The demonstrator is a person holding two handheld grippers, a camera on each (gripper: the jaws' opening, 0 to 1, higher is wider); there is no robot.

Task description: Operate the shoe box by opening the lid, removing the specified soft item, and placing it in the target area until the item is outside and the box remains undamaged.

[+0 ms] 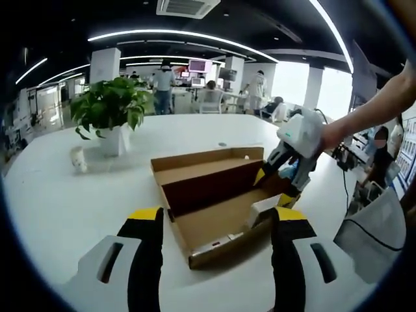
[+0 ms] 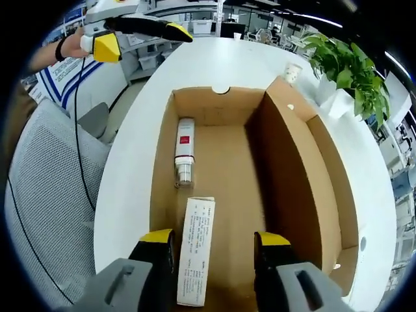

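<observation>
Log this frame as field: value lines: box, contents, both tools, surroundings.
box: cardboard shoe box, lid open, on white table
contents: white and red tube; white printed carton
right tool: open, over the carton, not closed on it
left tool: open, in front of the box, holding nothing
surroundings: potted plant, paper cup, grey mesh chair

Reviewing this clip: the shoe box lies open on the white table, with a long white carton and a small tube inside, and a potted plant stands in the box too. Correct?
Not quite. The potted plant stands on the white table, outside the shoe box, as the left gripper view shows. The rest holds: the box lies open, with the long white carton and small tube inside.
</observation>
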